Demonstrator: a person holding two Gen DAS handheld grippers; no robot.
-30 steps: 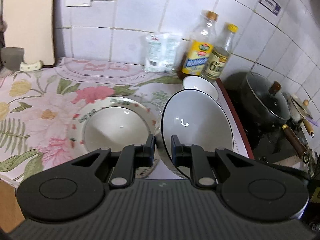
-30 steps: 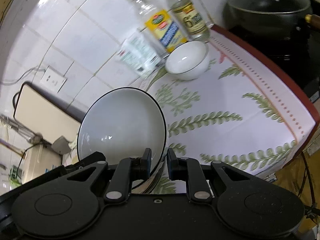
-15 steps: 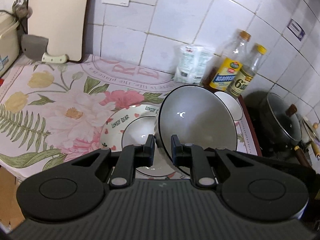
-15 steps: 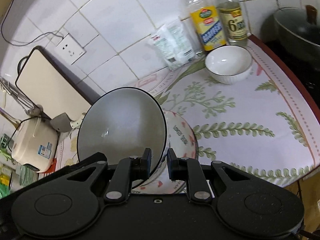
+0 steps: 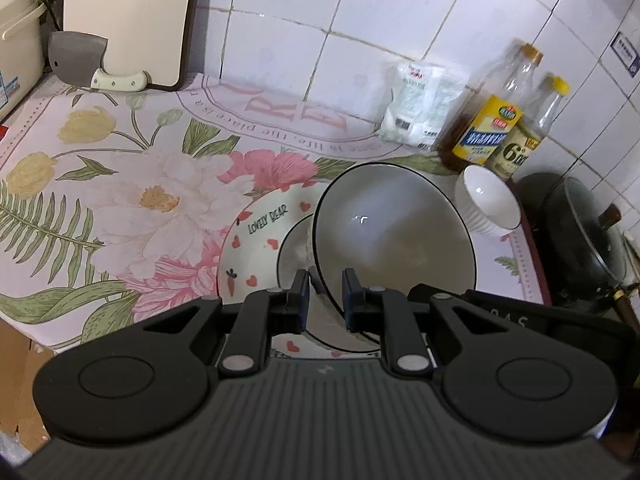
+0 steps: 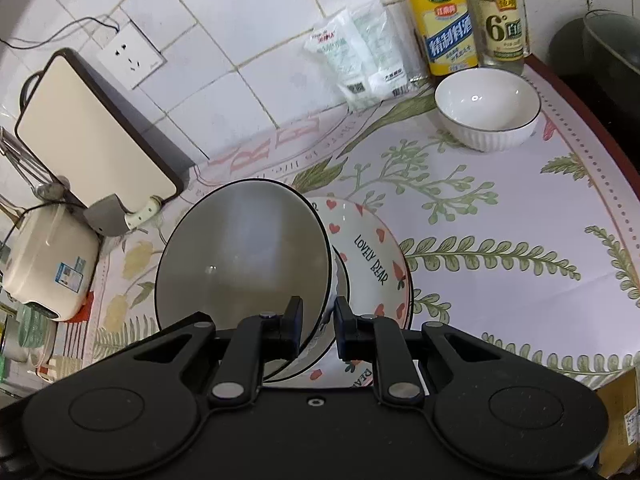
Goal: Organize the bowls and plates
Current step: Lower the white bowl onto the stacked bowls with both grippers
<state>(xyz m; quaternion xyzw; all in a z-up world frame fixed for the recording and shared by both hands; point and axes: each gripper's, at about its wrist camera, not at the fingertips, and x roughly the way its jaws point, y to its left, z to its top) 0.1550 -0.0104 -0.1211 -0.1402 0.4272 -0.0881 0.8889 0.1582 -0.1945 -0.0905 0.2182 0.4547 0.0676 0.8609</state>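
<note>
Both grippers hold one large grey bowl with a black rim, tilted, just above a white "Lovely Bear" plate with red hearts. My left gripper is shut on the bowl's near rim. My right gripper is shut on the rim at the other side. Whether the bowl touches the plate is hidden. A small white ribbed bowl stands apart by the bottles at the back right.
Two bottles and a white packet stand against the tiled wall. A cutting board and cleaver lean at back left, near a rice cooker. A black lidded pot sits right of the floral cloth.
Both grippers carried the grey bowl left and down over the heart plate. The views pulled back, so more counter and the rice cooker show.
</note>
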